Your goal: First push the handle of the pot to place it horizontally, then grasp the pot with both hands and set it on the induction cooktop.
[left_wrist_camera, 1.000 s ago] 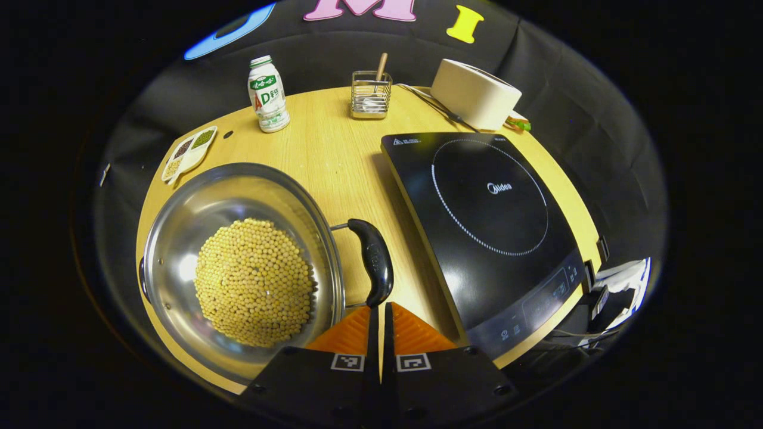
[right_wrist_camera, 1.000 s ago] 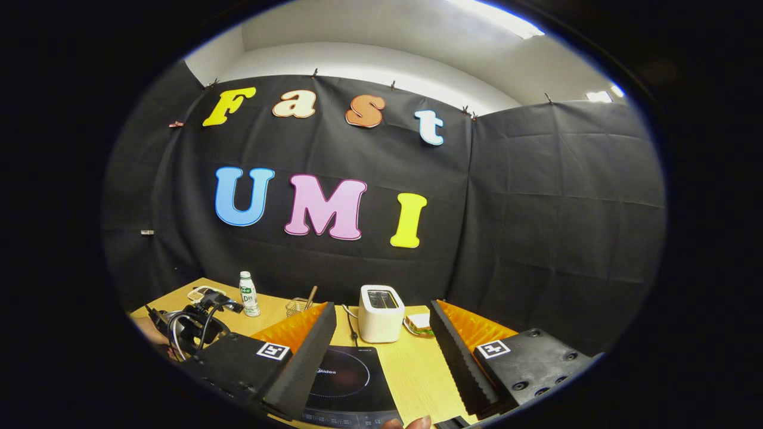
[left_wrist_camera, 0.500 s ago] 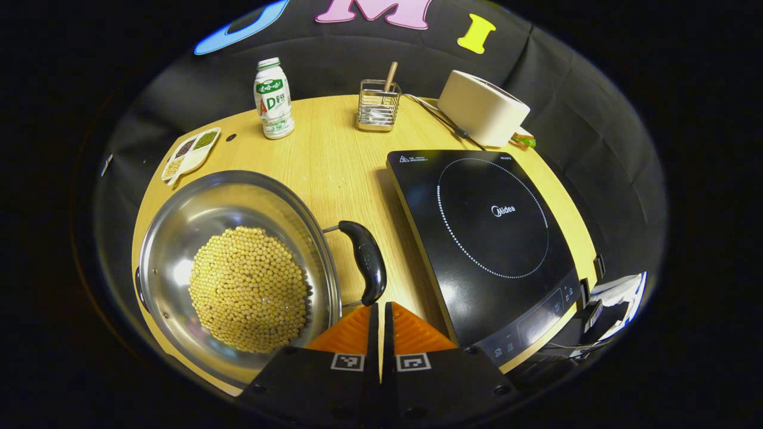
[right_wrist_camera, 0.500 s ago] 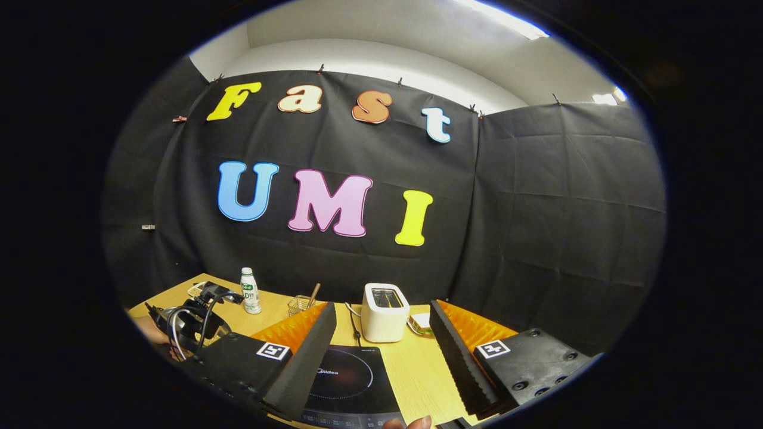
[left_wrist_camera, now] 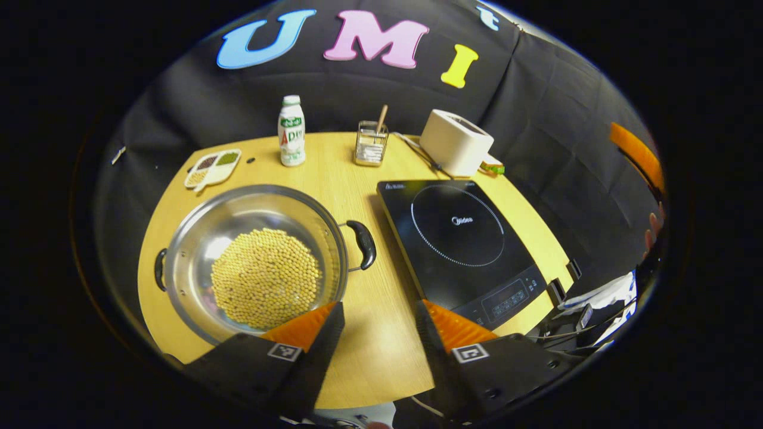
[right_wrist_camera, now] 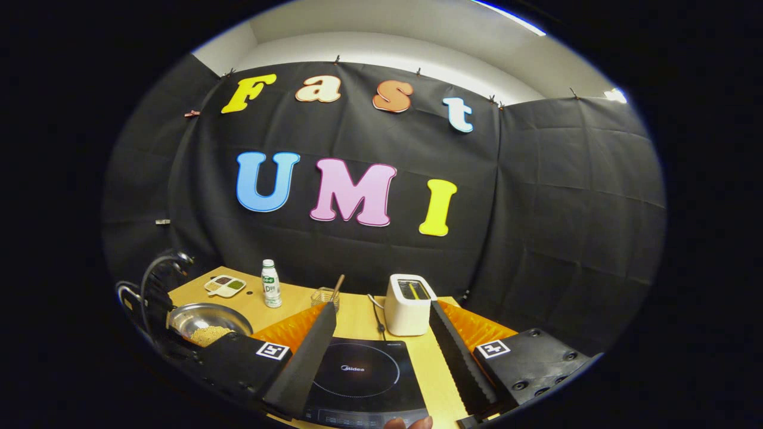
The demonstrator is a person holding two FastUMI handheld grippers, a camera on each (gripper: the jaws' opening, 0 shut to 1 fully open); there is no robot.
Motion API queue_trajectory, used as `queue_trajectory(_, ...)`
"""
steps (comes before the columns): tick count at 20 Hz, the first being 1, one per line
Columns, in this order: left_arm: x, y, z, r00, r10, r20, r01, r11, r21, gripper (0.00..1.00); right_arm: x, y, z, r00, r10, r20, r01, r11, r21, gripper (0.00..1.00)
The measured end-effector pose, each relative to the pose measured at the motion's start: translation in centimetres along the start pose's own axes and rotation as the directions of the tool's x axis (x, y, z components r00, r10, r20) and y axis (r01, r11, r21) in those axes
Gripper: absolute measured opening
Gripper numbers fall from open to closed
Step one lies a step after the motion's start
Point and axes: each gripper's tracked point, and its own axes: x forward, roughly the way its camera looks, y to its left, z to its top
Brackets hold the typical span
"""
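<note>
1. The pot (left_wrist_camera: 253, 262), filled with beans (left_wrist_camera: 266, 278), was seen on the bench's (left_wrist_camera: 334, 173) left half, its black handle (left_wrist_camera: 363, 244) turned toward the induction cooktop (left_wrist_camera: 459, 241).
2. The left gripper (left_wrist_camera: 378, 316) was held released above the bench's near edge.
3. The right gripper (right_wrist_camera: 381, 342) was held released over the cooktop.

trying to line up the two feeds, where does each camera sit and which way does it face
Left gripper view: rides the left claw, high and tilted down at the steel pot of yellow beans; its own open fingers show.
Right gripper view: rides the right claw, low and level toward the wall; open fingers, a fingertip show.
Shared: black induction cooktop, white toaster.
</note>
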Motion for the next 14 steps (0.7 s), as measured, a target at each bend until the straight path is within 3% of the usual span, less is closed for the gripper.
queue_trajectory(1,-1.2,0.6,0.8,0.999,0.014,0.048,-0.014,1.000,-0.002,0.89,0.3,1.2,-0.3,1.000,0.023,-0.010,-0.023,1.000,0.004,0.98)
queue_trajectory(3,-3.4,2.8,2.2,0.991,0.065,0.114,-0.063,0.998,-0.025,0.94,0.7,3.7,-0.6,0.996,0.077,-0.032,-0.077,0.997,0.014,0.98)
queue_trajectory(9,-6.7,12.9,2.9,0.962,0.228,0.148,-0.209,0.968,-0.136,0.94,2.1,10.6,-2.6,0.970,0.214,-0.115,-0.210,0.977,0.047,0.98)
queue_trajectory(14,-7.7,20.7,1.5,0.931,0.344,0.121,-0.325,0.933,-0.153,0.94,3.2,15.1,-6.2,0.929,0.284,-0.236,-0.266,0.958,0.105,0.98)
